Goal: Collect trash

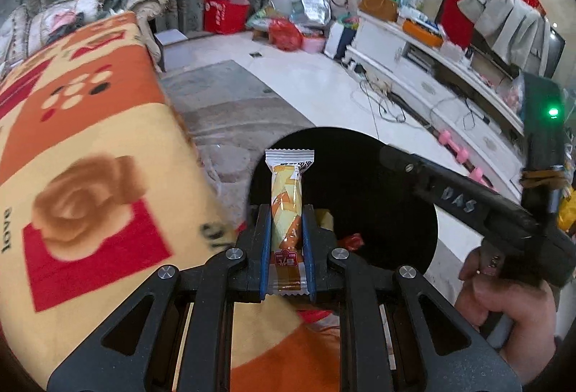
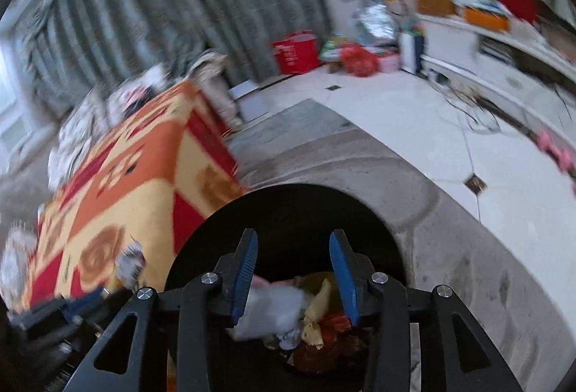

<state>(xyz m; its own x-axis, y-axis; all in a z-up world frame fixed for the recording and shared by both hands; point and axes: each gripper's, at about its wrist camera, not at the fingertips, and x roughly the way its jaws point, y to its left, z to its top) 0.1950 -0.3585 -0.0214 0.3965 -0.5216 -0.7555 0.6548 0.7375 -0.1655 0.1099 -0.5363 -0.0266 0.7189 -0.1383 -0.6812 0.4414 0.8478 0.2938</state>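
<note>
Two views, differing in content. Left wrist only: left gripper (image 1: 287, 233) clamped on a snack wrapper (image 1: 288, 208), poised over the black bin (image 1: 396, 212); right gripper (image 1: 392, 154) and hand (image 1: 504, 312) alongside. Right wrist only: right gripper (image 2: 293, 278) jaws apart, nothing between, above the bin (image 2: 288, 204) with trash (image 2: 288, 316) piled inside. Patterned blanket (image 1: 90, 139) beside the bin.
</note>
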